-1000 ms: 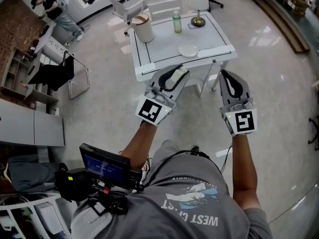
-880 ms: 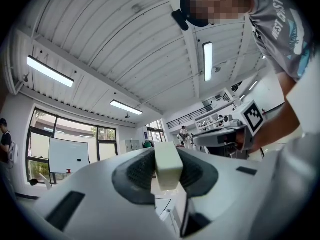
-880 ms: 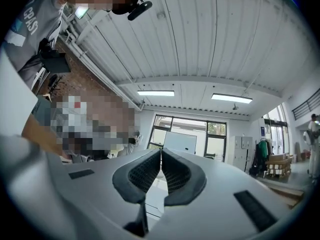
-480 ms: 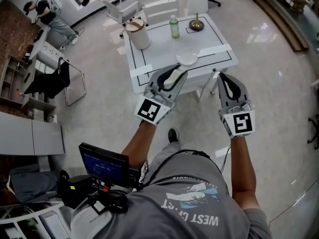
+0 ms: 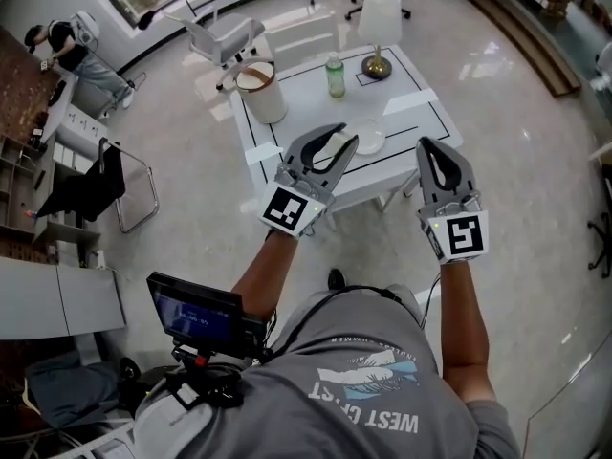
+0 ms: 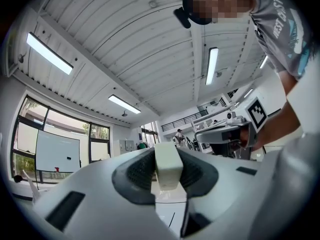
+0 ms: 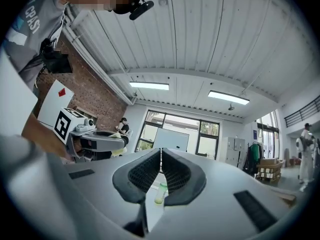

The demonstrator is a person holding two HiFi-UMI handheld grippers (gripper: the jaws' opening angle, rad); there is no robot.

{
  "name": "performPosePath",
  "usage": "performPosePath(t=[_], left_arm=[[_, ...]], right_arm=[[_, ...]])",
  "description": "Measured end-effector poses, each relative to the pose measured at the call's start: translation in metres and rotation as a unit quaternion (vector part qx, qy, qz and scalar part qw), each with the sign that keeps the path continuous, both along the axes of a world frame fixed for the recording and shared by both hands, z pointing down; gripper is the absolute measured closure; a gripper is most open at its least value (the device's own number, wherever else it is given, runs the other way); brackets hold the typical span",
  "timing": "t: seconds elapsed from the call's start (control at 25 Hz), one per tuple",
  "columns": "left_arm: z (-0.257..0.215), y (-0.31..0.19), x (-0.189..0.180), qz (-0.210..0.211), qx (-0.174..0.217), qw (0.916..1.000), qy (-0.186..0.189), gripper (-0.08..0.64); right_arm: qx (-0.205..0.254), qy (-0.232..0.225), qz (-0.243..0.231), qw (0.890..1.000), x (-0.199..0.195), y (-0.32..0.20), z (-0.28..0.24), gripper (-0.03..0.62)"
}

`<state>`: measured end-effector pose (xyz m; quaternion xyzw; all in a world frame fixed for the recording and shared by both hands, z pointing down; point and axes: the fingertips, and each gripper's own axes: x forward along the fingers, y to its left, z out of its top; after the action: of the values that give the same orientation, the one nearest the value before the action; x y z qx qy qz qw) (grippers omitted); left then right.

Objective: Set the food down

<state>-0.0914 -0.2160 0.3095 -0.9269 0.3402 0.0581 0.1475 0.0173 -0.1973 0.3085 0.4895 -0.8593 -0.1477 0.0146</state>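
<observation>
My left gripper (image 5: 335, 142) is shut on the food, a pale cream block (image 6: 167, 165) clamped between the dark pads. In the head view the food (image 5: 328, 148) hangs over the near part of the white table (image 5: 402, 113), just left of a small white plate (image 5: 368, 142). My right gripper (image 5: 438, 149) is shut with nothing in it and hovers at the table's near right corner. In the right gripper view its fingertips meet (image 7: 161, 153), with a green bottle (image 7: 160, 193) seen under them.
On the table stand a green bottle (image 5: 336, 75), a white lamp (image 5: 380, 22) and a white bucket (image 5: 261, 91). A white chair (image 5: 225, 36) is behind the table and a black chair (image 5: 91, 185) to the left. A person (image 5: 62, 46) works far back left.
Both grippers have travelled forward together to the table: they were short of it over the floor and now reach over its near edge. The left jaws still clamp the food.
</observation>
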Motion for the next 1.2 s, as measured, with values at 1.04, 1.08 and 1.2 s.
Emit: performPosePath(t=[1.04, 1.08, 1.2], left_arm=[[0.075, -0.126, 0.048, -0.032, -0.064, 0.9963, -0.049, 0.454], [0.079, -0.133, 0.052, -0.037, -0.068, 0.9957, -0.051, 0.454], [0.093, -0.151, 0.060, -0.054, -0.078, 0.9938, -0.058, 0.454]], right_arm=[[-0.055, 0.014, -0.043, 0.997, 0.026, -0.117, 0.044, 0.584], [-0.057, 0.014, -0.047, 0.997, 0.030, -0.123, 0.046, 0.584], [-0.060, 0.016, -0.062, 0.996, 0.040, -0.138, 0.050, 0.584]])
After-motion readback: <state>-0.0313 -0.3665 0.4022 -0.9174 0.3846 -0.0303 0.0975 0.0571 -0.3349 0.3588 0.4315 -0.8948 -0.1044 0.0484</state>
